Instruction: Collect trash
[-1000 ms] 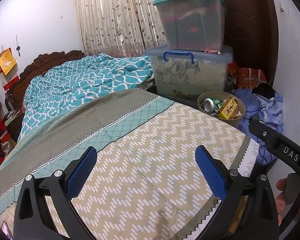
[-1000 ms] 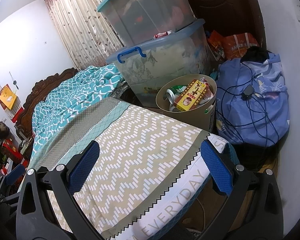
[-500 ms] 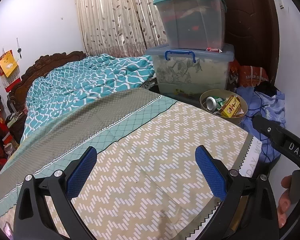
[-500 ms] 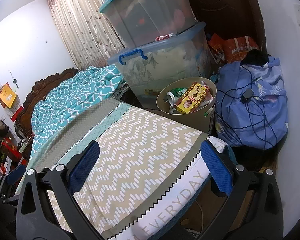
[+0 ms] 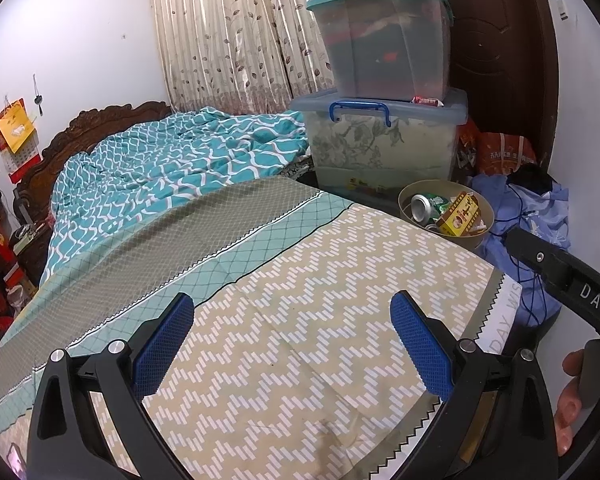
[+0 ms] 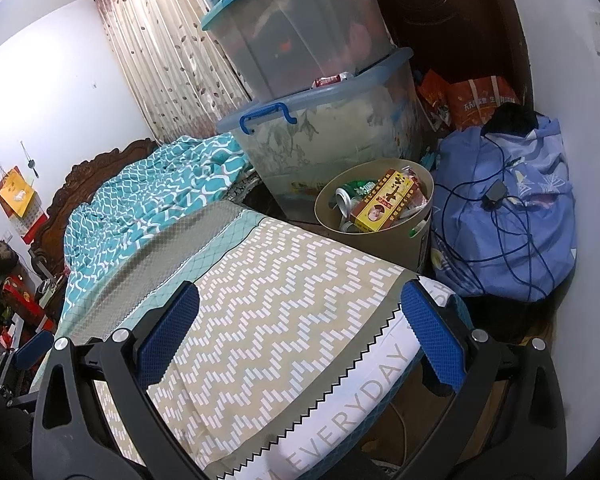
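Observation:
A round tan trash bin (image 6: 408, 246) stands on the floor past the bed's far corner, also in the left wrist view as the bin (image 5: 486, 234). Inside lie a yellow carton (image 6: 384, 204), a silver can (image 6: 344, 200) and green wrappers. The same carton (image 5: 462, 216) and can (image 5: 420, 205) show from the left. My left gripper (image 5: 292, 340) hangs open over the zigzag bedspread (image 5: 284, 360), empty. My right gripper (image 6: 300, 330) is open and empty above the bed's corner, short of the bin. The right gripper's black body (image 5: 560, 276) shows at the left view's right edge, with a hand on it.
Stacked clear storage boxes (image 6: 324, 120) stand behind the bin. A blue bag (image 6: 500, 216) with a dark cable sits to its right, orange bags (image 6: 480, 100) and a dark door behind. A teal blanket (image 5: 160, 176) covers the bed's far half by the wooden headboard.
Both grippers have drawn slightly back and up from the bin, which looks a little smaller and farther in both views. Both stay open and empty.

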